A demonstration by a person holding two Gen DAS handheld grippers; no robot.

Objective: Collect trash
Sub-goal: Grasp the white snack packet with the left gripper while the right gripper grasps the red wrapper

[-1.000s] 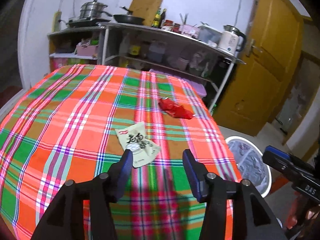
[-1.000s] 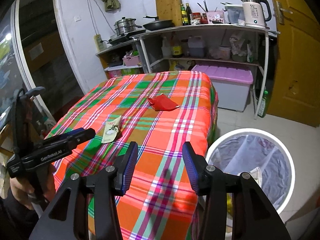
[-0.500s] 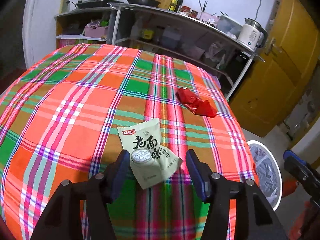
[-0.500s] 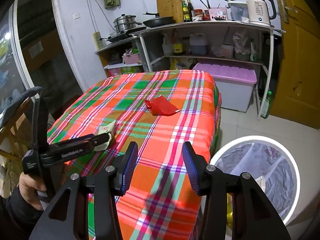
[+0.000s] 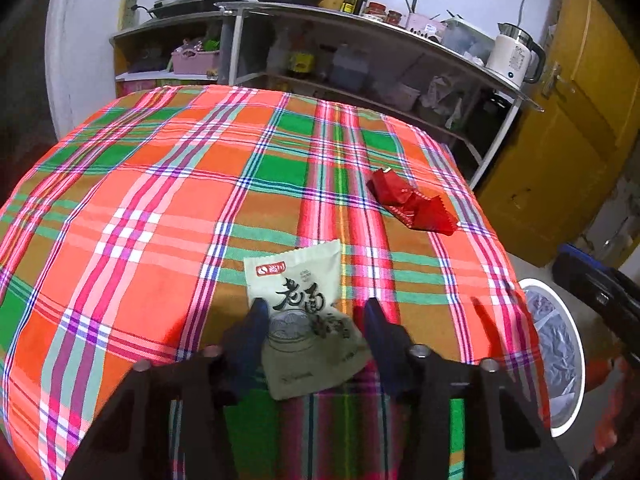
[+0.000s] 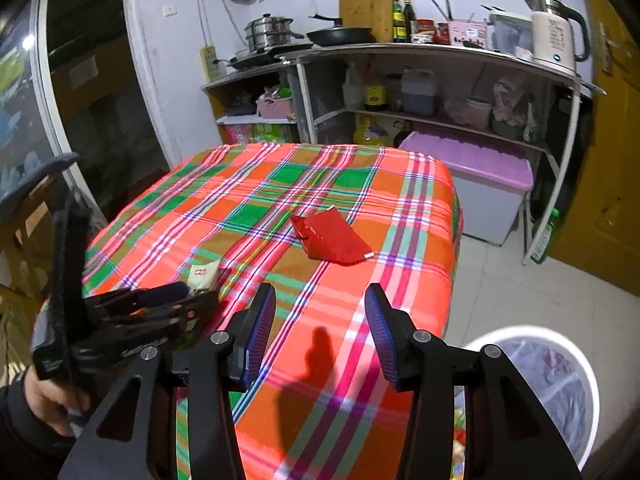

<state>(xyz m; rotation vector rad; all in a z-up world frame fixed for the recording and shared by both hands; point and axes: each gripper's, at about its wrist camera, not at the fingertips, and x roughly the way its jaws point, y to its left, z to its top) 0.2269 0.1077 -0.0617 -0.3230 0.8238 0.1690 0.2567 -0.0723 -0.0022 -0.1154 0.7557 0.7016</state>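
Pale green foil, printed with dark brush characters: the snack wrapper [image 5: 306,320] lies flat on the plaid tablecloth [image 5: 160,208] near the table's front edge, and it sits right between the jaws of my left gripper [image 5: 312,320]. Its long axis runs away from me and a little to the left, roughly in line with my fingers, so the jaws bracket it across its narrow width. They are closing now at about half their spread. The left pad looks to be at the wrapper's edge while the right one still shows a sliver of cloth beside it, so I judge the wrapper is not yet pinched.

My left hand [image 6: 52,400] is pitched steeply down toward the cloth, tips low over it.

Farther out, the red wrapper [image 6: 332,240] lies toward the table's right side, long axis slanting across. My right gripper [image 6: 320,328] is the nearer one to it, half open with nothing between its pads, angled down over the table's near corner and well short of the wrapper. The white bin [image 6: 552,392] stands on the floor just off that corner.
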